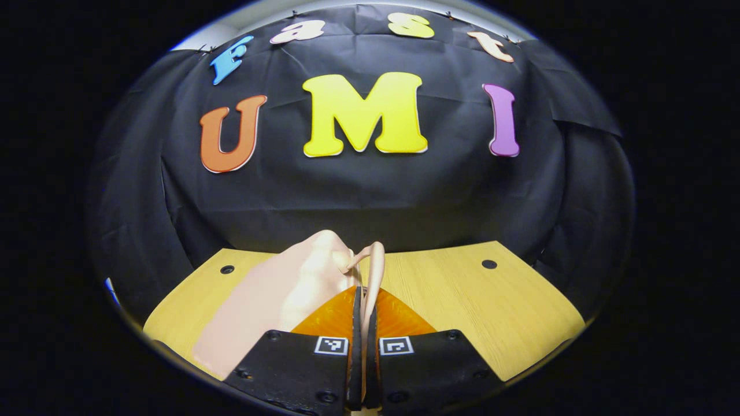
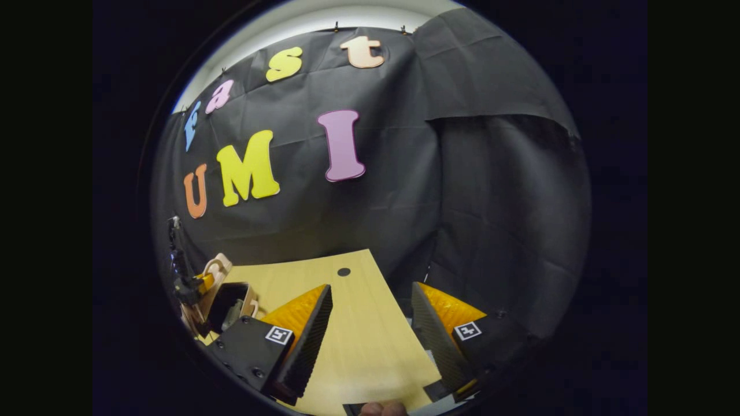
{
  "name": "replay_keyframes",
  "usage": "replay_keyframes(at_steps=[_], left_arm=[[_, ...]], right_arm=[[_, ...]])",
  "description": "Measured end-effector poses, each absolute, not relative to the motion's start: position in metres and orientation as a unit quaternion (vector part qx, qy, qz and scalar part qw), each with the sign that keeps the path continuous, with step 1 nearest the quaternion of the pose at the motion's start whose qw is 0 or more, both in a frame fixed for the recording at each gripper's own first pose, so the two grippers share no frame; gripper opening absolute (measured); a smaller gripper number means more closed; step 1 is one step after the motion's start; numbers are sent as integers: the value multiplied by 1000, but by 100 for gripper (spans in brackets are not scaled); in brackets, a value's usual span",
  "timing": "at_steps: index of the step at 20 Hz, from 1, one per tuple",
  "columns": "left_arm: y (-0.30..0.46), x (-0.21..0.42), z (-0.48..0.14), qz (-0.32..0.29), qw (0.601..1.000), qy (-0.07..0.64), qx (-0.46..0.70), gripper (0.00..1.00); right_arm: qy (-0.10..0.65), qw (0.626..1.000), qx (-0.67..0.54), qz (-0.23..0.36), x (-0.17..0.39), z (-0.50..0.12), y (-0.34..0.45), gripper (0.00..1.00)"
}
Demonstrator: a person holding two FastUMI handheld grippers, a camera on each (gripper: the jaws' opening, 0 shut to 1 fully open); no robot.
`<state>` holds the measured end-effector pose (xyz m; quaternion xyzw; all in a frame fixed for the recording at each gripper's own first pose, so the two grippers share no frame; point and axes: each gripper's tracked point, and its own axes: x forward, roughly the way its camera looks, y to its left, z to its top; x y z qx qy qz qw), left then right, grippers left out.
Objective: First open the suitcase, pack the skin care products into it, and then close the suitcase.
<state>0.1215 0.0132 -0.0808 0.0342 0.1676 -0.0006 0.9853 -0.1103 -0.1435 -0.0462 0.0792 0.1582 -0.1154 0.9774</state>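
My left gripper (image 1: 363, 323) is clamped on the pink suitcase's handle (image 1: 376, 271), lid (image 1: 277, 294) just left of it; my right gripper (image 2: 370, 329) gapes over the wooden table (image 2: 358, 346), suitcase (image 2: 222, 300) far left.

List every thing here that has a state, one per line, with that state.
left gripper: shut on the suitcase handle.
right gripper: open, nothing between its fingers, over the table.
suitcase: lid lifted, dark inside showing in the right gripper view.
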Motion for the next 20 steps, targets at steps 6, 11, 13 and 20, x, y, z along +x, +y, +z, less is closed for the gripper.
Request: replay_keyframes(at_steps=[6,11,13,20], left_arm=[[-13,123,-127,7,976,199,84,7],[-29,126,-170,14,965,237,109,8],[-33,126,-174,26,965,231,122,9],[-70,127,-186,-7,969,228,89,46]], right_arm=[[188,973,79,-112,-113,-66,-140,79],[202,970,76,-107,-109,-74,-144,82],[205,970,74,-108,-107,-76,-148,82],[213,970,70,-97,-98,-83,-159,82]])
